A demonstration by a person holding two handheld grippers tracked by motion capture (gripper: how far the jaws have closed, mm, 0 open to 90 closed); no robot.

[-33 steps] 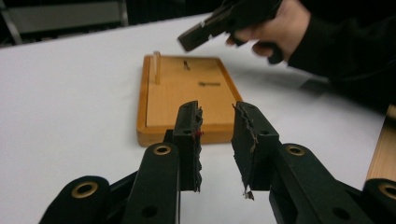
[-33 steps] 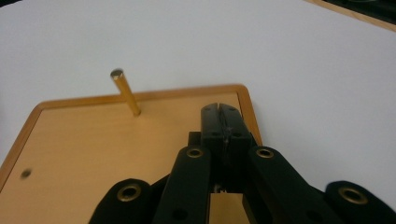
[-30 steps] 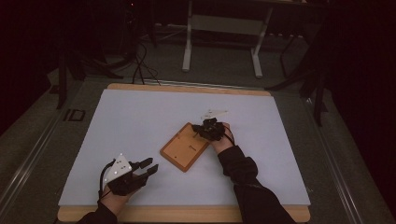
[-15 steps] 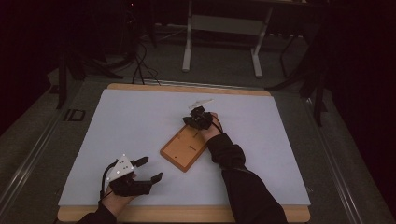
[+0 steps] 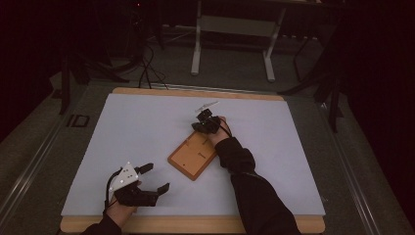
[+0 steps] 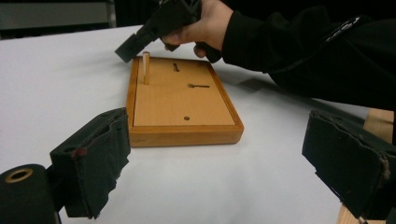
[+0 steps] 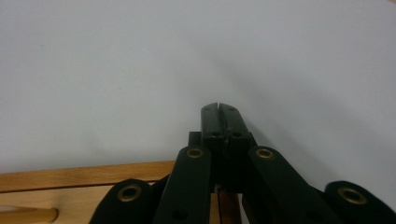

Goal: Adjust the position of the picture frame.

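A flat wooden board with small holes and slots lies mid-table, on a slant. One thin wooden peg stands upright near its far left corner. My right gripper hovers over the board's far end, shut with nothing in it. Its closed tips are just beside the peg's top. In the right gripper view the gripper points past the board's rim, with the peg at bottom left. My left gripper rests near the front left. Its jaws have just been opening and stand wide, empty.
A white mat covers the wooden tabletop, whose front edge shows below it. Behind the table on the dark floor stand a grey metal frame, cables and stand legs. A dark sleeve crosses the mat's front right.
The left gripper's jaws have opened wide while that hand stayed in place. The right hand has slid left and away along the board to its far end, still shut.
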